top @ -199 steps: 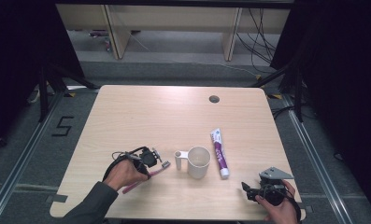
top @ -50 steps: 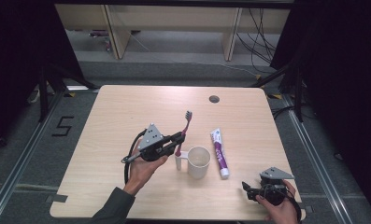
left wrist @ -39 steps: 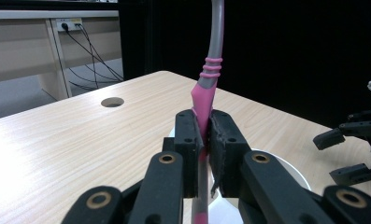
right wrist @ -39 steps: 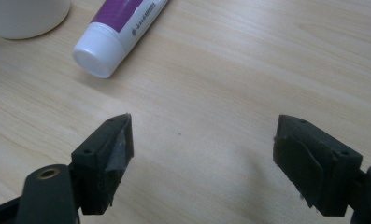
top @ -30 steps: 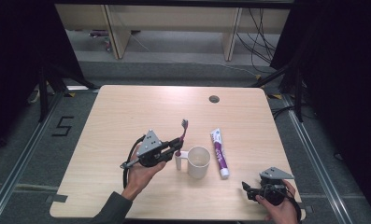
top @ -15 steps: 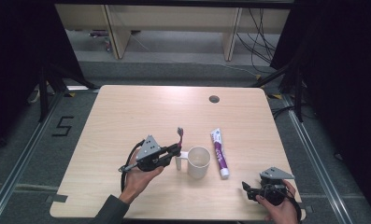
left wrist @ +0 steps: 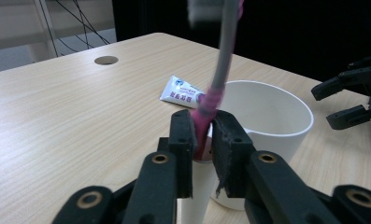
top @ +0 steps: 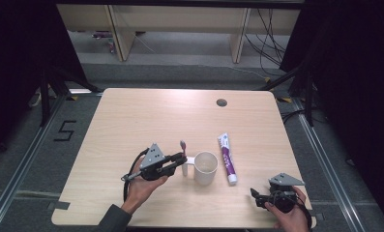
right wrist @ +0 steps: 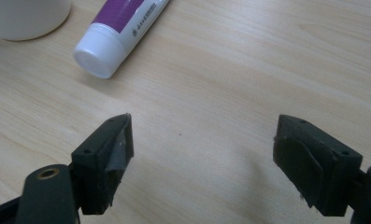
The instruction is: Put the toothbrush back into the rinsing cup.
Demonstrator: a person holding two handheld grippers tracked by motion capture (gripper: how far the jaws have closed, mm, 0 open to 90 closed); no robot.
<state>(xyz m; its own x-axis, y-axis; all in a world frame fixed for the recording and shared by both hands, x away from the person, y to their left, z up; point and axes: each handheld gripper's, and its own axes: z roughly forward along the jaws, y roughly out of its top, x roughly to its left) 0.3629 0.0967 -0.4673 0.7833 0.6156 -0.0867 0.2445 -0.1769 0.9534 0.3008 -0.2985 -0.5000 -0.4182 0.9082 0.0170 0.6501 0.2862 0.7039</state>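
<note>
Toothbrush (left wrist: 206, 105) upright between loosening jaws of left gripper (left wrist: 203, 135), beside white cup (left wrist: 267, 116); right gripper (right wrist: 202, 149) spread wide

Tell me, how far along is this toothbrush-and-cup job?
Done: the toothbrush is off the table and between the left gripper's jaws, which have just been opening a little. In hand: it stands tilted beside the white cup, at the handle side, not inside. Left, probably: getting it into the cup. The toothpaste tube lies flat beside the cup, and the right gripper waits open near the table's front edge.
</note>
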